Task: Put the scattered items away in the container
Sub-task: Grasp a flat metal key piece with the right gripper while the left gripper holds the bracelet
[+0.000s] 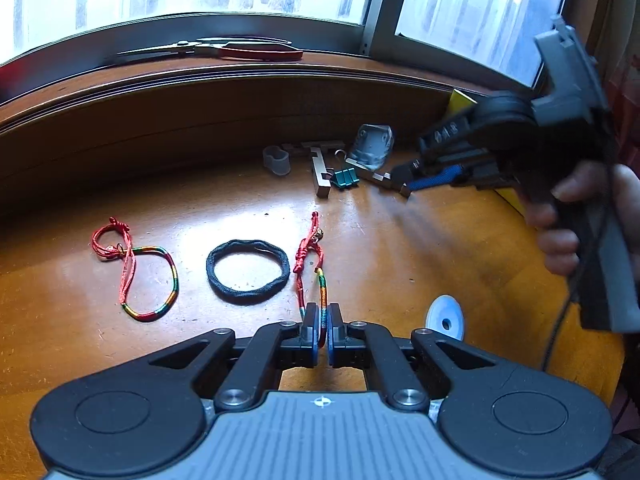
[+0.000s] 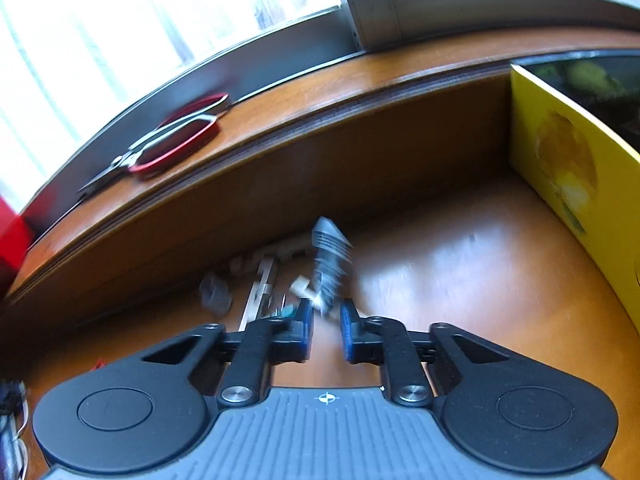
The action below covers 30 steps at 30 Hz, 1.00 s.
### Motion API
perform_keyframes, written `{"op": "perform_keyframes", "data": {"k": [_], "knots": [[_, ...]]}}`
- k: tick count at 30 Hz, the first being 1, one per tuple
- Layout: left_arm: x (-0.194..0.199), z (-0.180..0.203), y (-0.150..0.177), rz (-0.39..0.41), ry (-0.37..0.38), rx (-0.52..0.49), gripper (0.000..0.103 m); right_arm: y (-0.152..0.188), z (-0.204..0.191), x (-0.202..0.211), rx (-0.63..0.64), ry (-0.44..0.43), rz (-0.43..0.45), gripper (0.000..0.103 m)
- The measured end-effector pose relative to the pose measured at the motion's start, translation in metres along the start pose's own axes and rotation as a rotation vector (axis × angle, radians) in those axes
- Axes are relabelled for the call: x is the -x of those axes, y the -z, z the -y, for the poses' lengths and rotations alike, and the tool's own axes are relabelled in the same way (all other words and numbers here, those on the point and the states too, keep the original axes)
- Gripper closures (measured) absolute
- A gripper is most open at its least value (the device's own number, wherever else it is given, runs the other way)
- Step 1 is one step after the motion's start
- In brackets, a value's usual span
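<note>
My left gripper (image 1: 323, 316) is shut on the rainbow end of a red cord bracelet (image 1: 306, 252) that lies on the wooden table. A second cord bracelet (image 1: 138, 274) and a black hair tie (image 1: 248, 272) lie to its left. At the back, my right gripper (image 1: 402, 184), held by a hand (image 1: 560, 240), reaches down into a pile of small parts. In the blurred right wrist view its jaws (image 2: 326, 316) stand narrowly apart around the end of a pale metal bracket (image 2: 310, 290), with a gap at the right pad. A yellow box (image 2: 568, 168) stands at the right.
The pile holds a grey ribbed plastic piece (image 1: 372, 146), a green binder clip (image 1: 345, 178), metal brackets (image 1: 320, 172) and a small grey cup (image 1: 277, 160). A white disc (image 1: 446, 318) lies near my left gripper. Red-handled scissors (image 1: 240, 50) rest on the window sill.
</note>
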<state>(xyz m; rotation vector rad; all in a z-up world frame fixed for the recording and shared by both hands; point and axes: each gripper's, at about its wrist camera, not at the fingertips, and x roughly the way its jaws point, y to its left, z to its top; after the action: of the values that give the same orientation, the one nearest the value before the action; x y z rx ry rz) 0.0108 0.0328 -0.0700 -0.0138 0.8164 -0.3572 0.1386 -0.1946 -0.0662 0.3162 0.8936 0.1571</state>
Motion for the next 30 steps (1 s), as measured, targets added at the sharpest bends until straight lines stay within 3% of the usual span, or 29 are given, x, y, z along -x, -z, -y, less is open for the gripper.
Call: {"op": "perform_keyframes", "data": {"k": [9,15,24,29,30], "knots": [[-0.002,0.008,0.004,-0.01,0.017,-0.016,0.098,0.025,0.008,0.025,0.046,-0.005,-0.033,0.083],[0.0,0.007,0.008,-0.009,0.001,-0.005,0.098,-0.005,0.007,0.005,0.041,0.058,0.034,0.054],[0.002,0.003,0.009,-0.001,-0.025,0.01,0.097,-0.035,-0.01,-0.053,0.158,0.173,0.038,0.041],[0.001,0.003,0.008,0.001,-0.019,0.007,0.097,-0.031,-0.013,-0.058,0.198,0.189,0.045,0.041],[0.001,0.003,0.008,0.004,-0.019,0.003,0.097,-0.029,-0.015,-0.058,0.22,0.204,0.049,0.051]]}}
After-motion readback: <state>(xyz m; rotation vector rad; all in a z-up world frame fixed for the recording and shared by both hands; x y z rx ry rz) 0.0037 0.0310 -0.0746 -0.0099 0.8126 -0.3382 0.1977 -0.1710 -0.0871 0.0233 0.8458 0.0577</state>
